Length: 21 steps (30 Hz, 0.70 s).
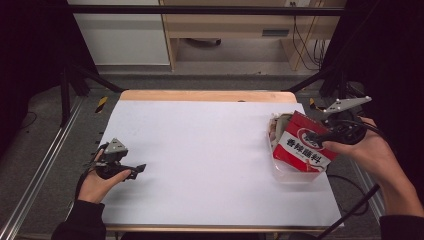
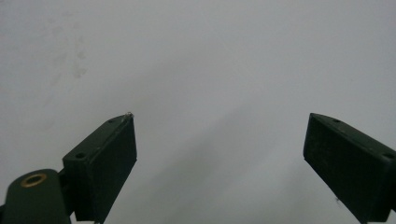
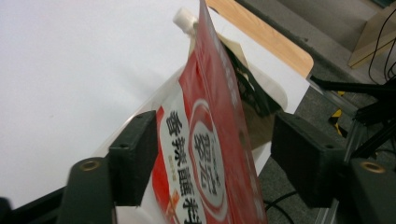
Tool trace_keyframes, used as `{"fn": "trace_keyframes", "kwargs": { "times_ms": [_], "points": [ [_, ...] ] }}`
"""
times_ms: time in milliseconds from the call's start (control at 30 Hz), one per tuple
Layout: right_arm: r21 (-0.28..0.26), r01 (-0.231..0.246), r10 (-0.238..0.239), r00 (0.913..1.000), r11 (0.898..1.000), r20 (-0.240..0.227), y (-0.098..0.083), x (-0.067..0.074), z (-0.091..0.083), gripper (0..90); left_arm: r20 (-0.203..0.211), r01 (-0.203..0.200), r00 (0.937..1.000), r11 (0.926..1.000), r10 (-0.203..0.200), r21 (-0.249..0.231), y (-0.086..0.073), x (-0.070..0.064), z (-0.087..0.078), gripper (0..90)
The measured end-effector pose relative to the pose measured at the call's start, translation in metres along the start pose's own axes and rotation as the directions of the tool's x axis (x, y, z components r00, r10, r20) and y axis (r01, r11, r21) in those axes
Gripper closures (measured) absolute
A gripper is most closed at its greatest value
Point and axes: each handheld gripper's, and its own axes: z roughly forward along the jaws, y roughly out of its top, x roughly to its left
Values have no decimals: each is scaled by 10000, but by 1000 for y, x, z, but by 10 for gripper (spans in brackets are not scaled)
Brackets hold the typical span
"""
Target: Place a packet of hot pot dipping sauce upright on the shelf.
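A red pouch with white lettering stands tilted in a clear plastic bin at the table's right side. My right gripper is at the pouch's upper right. In the right gripper view the pouch rises edge-on between the two jaws of the right gripper. The left jaw is against the pouch, the right jaw stands apart from it, and the gripper is open. My left gripper rests low over the white sheet at the left, held by a hand. Its jaws are wide apart with nothing between them.
A brownish pouch and a white spout cap sit behind the red one in the bin. The white sheet covers the wooden table. Metal rails and black frame legs flank the table.
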Motion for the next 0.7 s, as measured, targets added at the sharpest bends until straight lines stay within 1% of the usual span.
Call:
{"fn": "trace_keyframes", "kwargs": {
  "times_ms": [100,133,233,267,367,400,433,467,500,600,700],
  "points": [
    [-67,132,-131,9998,9999,124,9,4,3,261,-3,7,10000,10000,-7,11,0,0,0,98],
    [-114,111,-110,9999,9999,115,11,5,4,242,16,11,10000,10000,-11,-11,0,0,0,98],
    [-229,147,-144,9998,9996,134,16,8,5,223,9,28,10000,10000,-28,-17,0,1,-1,98],
    [-313,164,-158,9997,9994,172,22,11,5,195,8,23,10000,10000,-23,-15,0,1,-1,98],
    [-442,157,-149,9997,9989,176,27,15,5,179,11,20,10000,10000,-20,-11,0,1,-1,98],
    [-517,195,-183,9996,9985,234,33,18,6,161,8,21,10000,10000,-21,-16,0,1,-1,97],
    [-517,195,-183,9996,9985,234,33,18,6,161,8,21,10000,10000,-21,-16,0,1,-1,97],
    [-628,222,-207,9995,9978,237,38,21,5,159,9,24,10000,10000,-24,-19,0,1,-1,97],
    [-628,222,-207,9995,9978,237,38,21,5,159,10,21,10000,10000,-21,-18,0,1,-1,97],
    [-956,85,-58,9996,9954,283,51,28,4,138,2,72,10000,10000,-72,-36,-1,1,-1,96],
    [-1300,33,4,9996,9915,286,60,36,1,137,-8,69,10000,10000,-69,-19,-1,1,-1,96]
  ]
}}
